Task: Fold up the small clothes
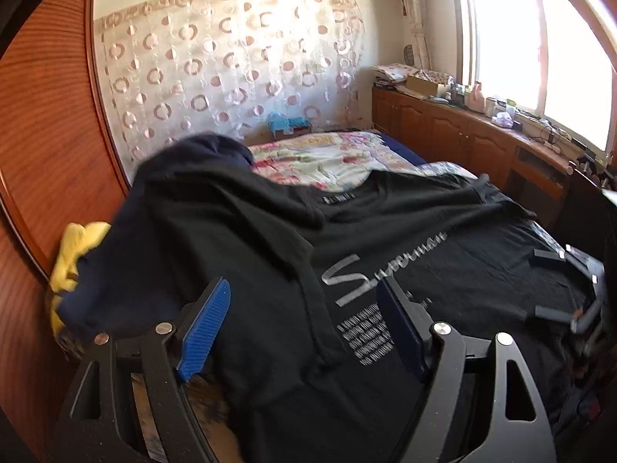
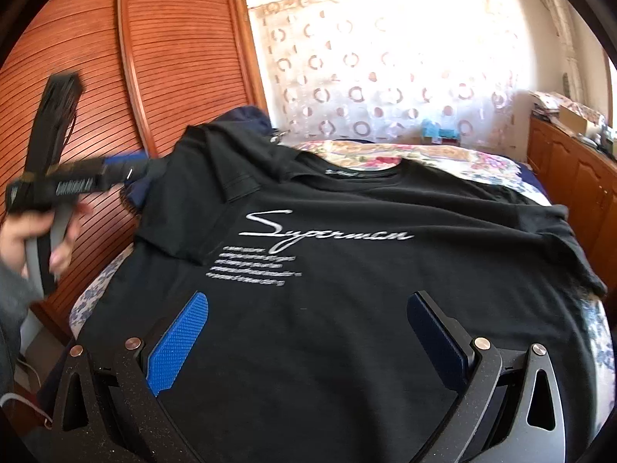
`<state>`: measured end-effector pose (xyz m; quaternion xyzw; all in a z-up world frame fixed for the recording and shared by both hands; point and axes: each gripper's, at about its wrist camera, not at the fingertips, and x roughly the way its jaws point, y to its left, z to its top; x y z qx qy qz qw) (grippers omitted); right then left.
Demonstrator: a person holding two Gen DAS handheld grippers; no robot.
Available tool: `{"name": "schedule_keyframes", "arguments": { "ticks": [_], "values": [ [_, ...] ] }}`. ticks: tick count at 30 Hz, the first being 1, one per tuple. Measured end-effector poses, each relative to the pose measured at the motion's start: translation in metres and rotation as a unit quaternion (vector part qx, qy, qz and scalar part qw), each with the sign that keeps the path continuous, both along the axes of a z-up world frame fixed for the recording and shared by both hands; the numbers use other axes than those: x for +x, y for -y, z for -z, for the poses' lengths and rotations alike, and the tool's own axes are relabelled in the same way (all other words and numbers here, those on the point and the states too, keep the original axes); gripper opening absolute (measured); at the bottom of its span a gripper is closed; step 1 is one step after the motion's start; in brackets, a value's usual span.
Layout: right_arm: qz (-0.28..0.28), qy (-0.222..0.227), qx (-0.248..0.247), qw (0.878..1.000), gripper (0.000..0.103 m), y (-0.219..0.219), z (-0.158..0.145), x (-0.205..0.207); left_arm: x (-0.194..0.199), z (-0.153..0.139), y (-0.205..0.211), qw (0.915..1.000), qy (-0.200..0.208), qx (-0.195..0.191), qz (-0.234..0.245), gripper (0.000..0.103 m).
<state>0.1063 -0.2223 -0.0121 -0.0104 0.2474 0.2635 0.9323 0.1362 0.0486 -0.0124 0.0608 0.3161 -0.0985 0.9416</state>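
Note:
A black T-shirt [image 2: 347, 270] with white "Superman" script lies face up on the bed; it also shows in the left wrist view [image 1: 385, 239]. Its left sleeve [image 2: 216, 185] is folded inward over the chest. My left gripper [image 1: 304, 320] is open and empty above the shirt's left side; in the right wrist view it is blurred at the far left [image 2: 115, 168], near the sleeve. My right gripper [image 2: 308, 332] is open and empty above the shirt's lower hem; in the left wrist view it shows at the right edge [image 1: 555, 285].
A dark navy garment [image 1: 162, 239] and a yellow cloth [image 1: 73, 247] lie at the bed's left side. A floral quilt [image 1: 327, 158] covers the bed behind. A slatted wooden wardrobe [image 2: 115, 77] stands on the left, and cluttered wooden cabinets [image 1: 462, 131] under the window on the right.

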Motion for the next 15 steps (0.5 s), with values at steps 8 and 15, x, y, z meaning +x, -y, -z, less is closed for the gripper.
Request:
{"name": "schedule_keyframes", "arguments": {
  "ticks": [8,15],
  "values": [
    [0.053,-0.001,0.002,0.999,0.103,0.047,-0.006,0.005,0.003,0.033,0.043,0.9992,-0.025,-0.013,0.029,0.079],
    [0.1,-0.002,-0.009,0.995,0.103,0.088,-0.009,0.002,0.016,0.052,0.078,0.9978,-0.048,-0.009,0.046,0.079]
  ]
}}
